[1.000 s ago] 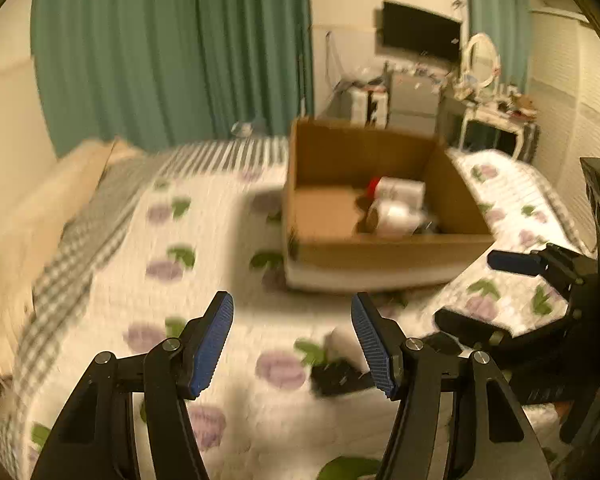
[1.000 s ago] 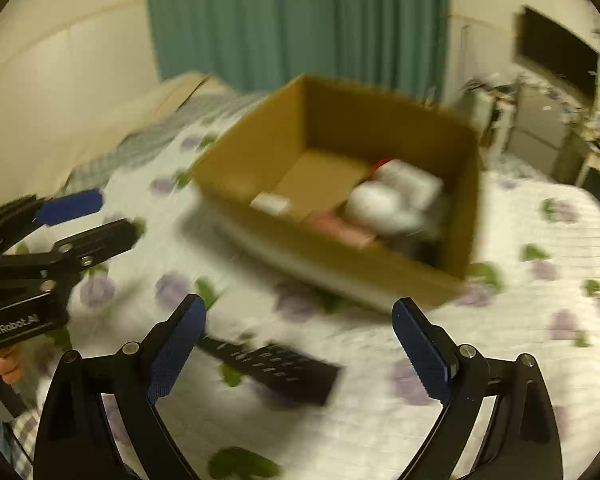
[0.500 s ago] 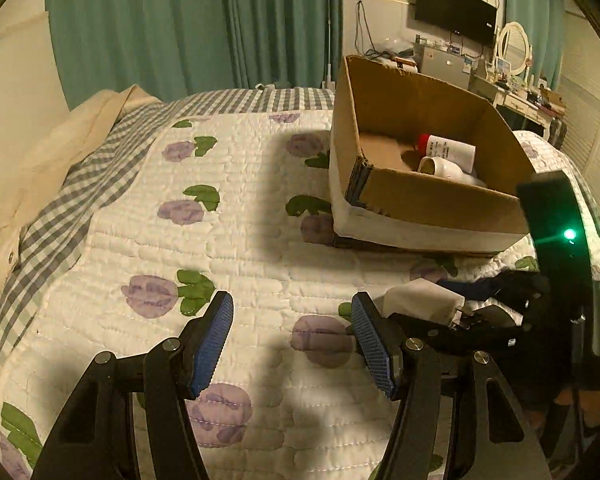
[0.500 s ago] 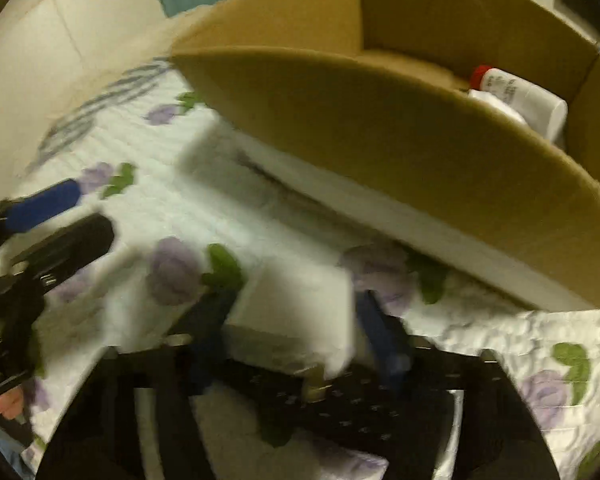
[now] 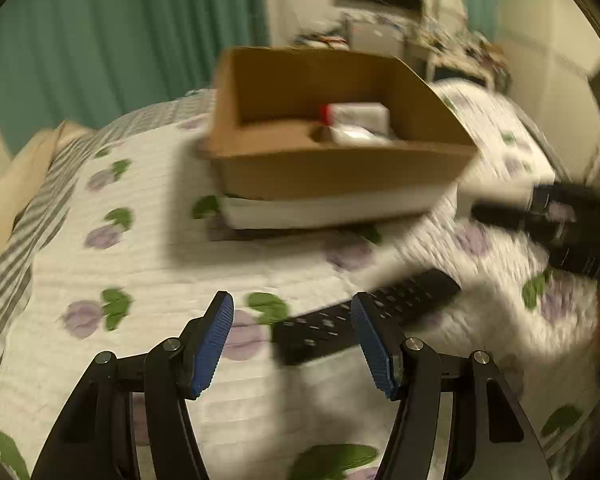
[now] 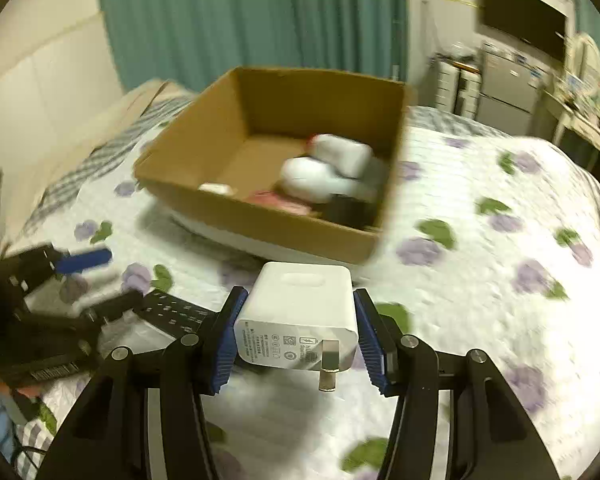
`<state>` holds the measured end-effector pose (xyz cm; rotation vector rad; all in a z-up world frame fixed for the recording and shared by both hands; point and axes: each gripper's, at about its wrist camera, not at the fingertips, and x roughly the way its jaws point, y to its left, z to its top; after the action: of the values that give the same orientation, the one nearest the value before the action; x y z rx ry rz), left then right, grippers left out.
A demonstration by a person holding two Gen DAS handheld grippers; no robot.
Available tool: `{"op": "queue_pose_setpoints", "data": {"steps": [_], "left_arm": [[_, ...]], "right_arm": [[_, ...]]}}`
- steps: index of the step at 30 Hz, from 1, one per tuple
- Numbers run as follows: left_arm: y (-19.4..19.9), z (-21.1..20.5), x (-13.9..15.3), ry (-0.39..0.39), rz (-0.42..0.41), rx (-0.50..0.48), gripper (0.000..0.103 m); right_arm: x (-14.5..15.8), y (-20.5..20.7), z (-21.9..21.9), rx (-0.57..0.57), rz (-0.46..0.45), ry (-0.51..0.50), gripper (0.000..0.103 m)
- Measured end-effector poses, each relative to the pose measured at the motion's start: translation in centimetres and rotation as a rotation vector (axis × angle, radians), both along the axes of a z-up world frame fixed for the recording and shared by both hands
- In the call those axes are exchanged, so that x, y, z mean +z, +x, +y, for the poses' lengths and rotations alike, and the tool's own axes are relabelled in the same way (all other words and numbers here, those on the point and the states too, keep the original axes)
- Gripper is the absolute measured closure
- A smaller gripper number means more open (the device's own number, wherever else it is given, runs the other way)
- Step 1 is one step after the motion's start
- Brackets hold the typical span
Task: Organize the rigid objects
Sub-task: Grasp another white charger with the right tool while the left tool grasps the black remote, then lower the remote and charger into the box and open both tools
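Several items, among them white bottles, are already stowed in the cardboard box. A white charger is clamped in the right gripper, short of the box. The remote is left on the quilt, ahead of the left gripper, which is open and empty. The charger's prongs and the box's pink and black contents are resolved only in the right wrist view.

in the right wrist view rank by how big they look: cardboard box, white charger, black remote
1. cardboard box
2. white charger, though it sits closest to the camera, which inflates it
3. black remote, partly hidden by the gripper
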<state>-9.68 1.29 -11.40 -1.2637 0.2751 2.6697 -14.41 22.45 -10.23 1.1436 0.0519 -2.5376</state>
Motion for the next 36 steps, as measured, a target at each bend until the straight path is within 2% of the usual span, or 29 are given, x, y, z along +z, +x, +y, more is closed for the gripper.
{"op": "queue_pose_setpoints", "data": {"steps": [3, 6, 14, 15, 17, 18, 19, 21, 24, 28, 36], "left_arm": [[0.2, 2.5, -1.6, -0.031, -0.043, -0.098, 0.041], [0.1, 4.7, -3.5, -0.104, -0.088, -0.177, 0.041], [-2.8, 6.8, -5.8, -0.194, -0.105, -0.231, 0.041], [-3.3, 6.9, -6.0, -0.187, -0.120, -0.233, 0.043], [-3.8, 6.9, -5.9, -0.163, -0.138, -0.243, 0.052], [-3.8, 7.0, -5.8, -0.165, -0.135, -0.246, 0.061], [-3.6, 7.1, -5.6, -0.176, -0.126, -0.246, 0.068], [-2.8, 7.3, -4.8, -0.184, -0.108, -0.244, 0.074], [-1.5, 7.1, -3.2, -0.137, -0.082, -0.249, 0.083], [0.2, 6.1, -0.5, -0.038, -0.055, -0.216, 0.085], [1.9, 4.4, 5.4, 0.044, 0.039, -0.148, 0.085]], "right_arm": [[-0.1, -0.1, 1.6, -0.043, -0.020, -0.048, 0.050], [-0.3, -0.5, 2.3, -0.058, -0.031, -0.082, 0.050], [-1.0, -0.7, 2.3, -0.045, -0.051, -0.094, 0.050], [-1.0, -0.7, 2.4, -0.048, -0.051, -0.096, 0.050], [-1.0, -0.6, 2.4, -0.049, -0.049, -0.097, 0.050], [-0.9, -0.5, 2.4, -0.047, -0.048, -0.095, 0.050], [-0.9, -0.5, 2.3, -0.045, -0.046, -0.094, 0.050], [-0.8, -0.3, 2.2, -0.041, -0.042, -0.091, 0.050], [-0.5, -0.2, 2.2, -0.042, -0.037, -0.090, 0.050], [0.3, 0.2, 2.2, -0.044, -0.020, -0.091, 0.050], [3.2, 1.3, 1.9, -0.033, 0.034, -0.093, 0.050]]}}
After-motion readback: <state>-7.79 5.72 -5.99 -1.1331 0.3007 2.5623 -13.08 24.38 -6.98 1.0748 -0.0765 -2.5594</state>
